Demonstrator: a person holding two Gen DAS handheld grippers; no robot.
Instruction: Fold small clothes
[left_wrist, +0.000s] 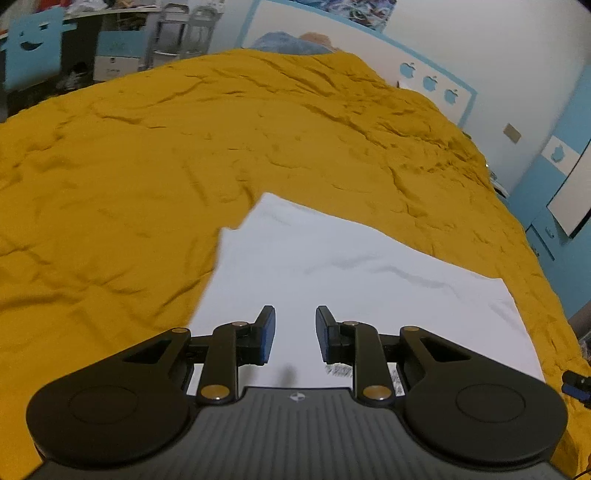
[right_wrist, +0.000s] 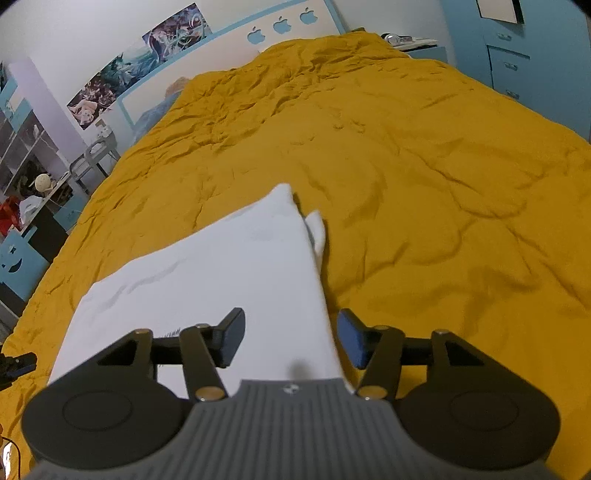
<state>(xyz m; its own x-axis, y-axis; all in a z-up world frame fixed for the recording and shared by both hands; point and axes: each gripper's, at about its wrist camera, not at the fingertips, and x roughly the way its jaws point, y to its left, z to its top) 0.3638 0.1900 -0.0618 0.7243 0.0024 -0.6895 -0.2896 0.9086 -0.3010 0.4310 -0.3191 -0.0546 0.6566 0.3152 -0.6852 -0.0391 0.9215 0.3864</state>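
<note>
One white garment (left_wrist: 332, 273) lies flat on the yellow bed (left_wrist: 129, 155), looking light, soft and limp, best pinched at a corner or hem. Left hand-held gripper (left_wrist: 295, 334) hangs narrowly parted and empty above it; right hand-held gripper (right_wrist: 291, 338) gapes wide, empty, over its edge. Nothing nearby obstructs.

Light was even and soft indoors, fairly bright, with only faint shadows in the creases of the yellow bedspread (left_wrist: 147, 166). The white garment (left_wrist: 332, 266) looked washed out, its edges smeared by blur. Both fisheye views bent the room's edges, with dark corners.
</note>
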